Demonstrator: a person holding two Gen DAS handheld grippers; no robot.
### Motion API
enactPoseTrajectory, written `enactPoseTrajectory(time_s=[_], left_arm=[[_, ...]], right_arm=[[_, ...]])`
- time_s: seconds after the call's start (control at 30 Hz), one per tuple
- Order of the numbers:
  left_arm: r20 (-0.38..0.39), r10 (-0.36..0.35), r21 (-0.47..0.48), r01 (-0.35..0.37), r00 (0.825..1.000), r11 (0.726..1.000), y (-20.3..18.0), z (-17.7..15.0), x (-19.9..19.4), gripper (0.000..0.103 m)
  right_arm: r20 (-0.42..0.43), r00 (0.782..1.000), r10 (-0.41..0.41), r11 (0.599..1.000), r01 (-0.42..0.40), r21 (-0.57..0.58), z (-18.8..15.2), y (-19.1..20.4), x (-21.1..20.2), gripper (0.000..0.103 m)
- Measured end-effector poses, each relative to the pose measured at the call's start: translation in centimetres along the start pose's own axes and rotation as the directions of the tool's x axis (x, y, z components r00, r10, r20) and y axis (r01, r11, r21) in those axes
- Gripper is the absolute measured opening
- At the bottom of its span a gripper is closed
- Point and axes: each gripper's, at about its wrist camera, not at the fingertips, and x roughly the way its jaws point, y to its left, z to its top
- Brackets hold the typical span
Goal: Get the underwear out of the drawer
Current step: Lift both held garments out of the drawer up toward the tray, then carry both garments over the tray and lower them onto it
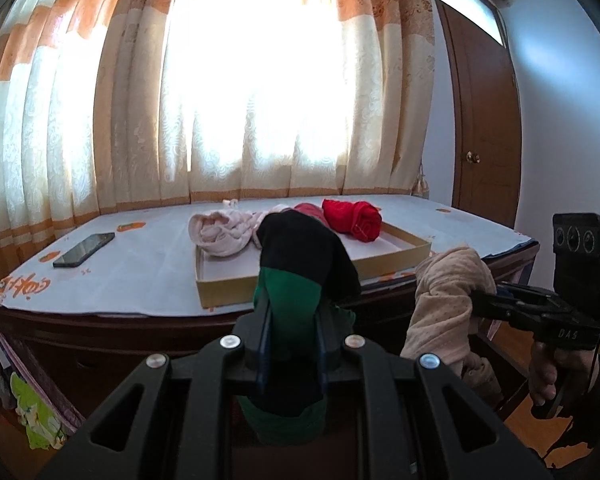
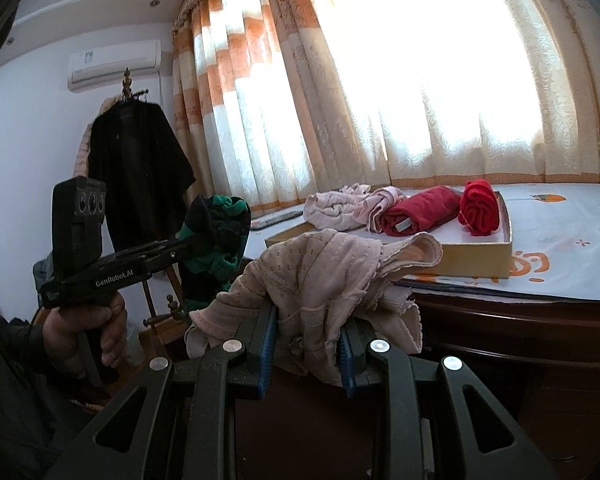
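My left gripper [image 1: 294, 304] is shut on a green and black pair of underwear [image 1: 300, 264], which bulges up over its fingers. From the right wrist view, that left gripper [image 2: 186, 245] is held up at the left by a hand, the green and black bundle [image 2: 216, 236] at its tip. My right gripper [image 2: 308, 320] is shut on a beige dotted pair of underwear [image 2: 320, 272] that drapes over both fingers. In the left wrist view the right gripper [image 1: 478, 300] hangs at the right with the beige piece [image 1: 446, 292]. Both are held in front of the table edge.
A shallow cardboard tray [image 1: 228, 292] on the cloth-covered table [image 1: 140, 264] holds a pale pink garment [image 1: 220, 236] and red rolled pieces [image 1: 356, 218]. A phone [image 1: 84, 250] lies at the left. Curtains hang behind, a brown door [image 1: 484, 120] at the right, a dark coat [image 2: 136, 176] on a stand.
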Motion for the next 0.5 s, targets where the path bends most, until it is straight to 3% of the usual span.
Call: enactPoseTrajectory(time_s=[0.5], left_arm=[[0.056, -0.03, 0.041, 0.027, 0.998, 0.999, -0.5, 2.1, 0.7, 0.016]], right_arm=[[0.036, 0.999, -0.027, 0.999, 0.026, 0.018, 0.9, 0.3, -1.0, 0.029]])
